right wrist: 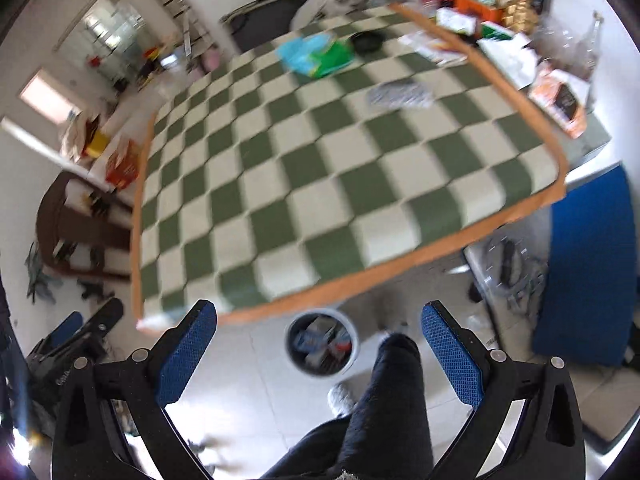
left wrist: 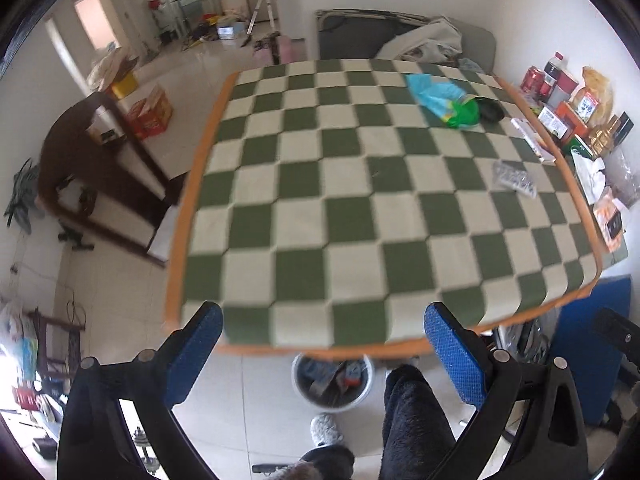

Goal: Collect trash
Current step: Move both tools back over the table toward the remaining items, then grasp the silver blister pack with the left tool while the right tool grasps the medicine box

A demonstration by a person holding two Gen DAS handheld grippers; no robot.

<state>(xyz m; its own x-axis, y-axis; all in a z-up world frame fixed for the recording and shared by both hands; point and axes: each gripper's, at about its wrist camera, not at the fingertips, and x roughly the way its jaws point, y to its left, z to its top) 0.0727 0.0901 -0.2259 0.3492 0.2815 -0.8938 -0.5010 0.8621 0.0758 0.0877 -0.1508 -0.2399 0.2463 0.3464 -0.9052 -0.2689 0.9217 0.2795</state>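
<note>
A big table [left wrist: 360, 208] under a green and white checked cloth [right wrist: 320, 168] fills both views. The trash lies on its far part: a blue and green plastic bag [left wrist: 444, 100], just beside it a dark round thing [left wrist: 490, 110], and nearer the right edge a small grey wrapper [left wrist: 514, 180]. A white bin [left wrist: 332, 376] stands on the floor under the near edge and already has packets in it.

The left gripper [left wrist: 324, 340] and the right gripper [right wrist: 320, 336] both hang over the near edge with the jaws wide apart, holding nothing, well apart from the trash.

In my judgement the flat grey wrapper may slide under the fingers, and a pinch could catch the cloth and drag it. The light bag may slip out on the way to the bin.

Red cans and boxes stand beyond the right edge, but no writing can be read.
</note>
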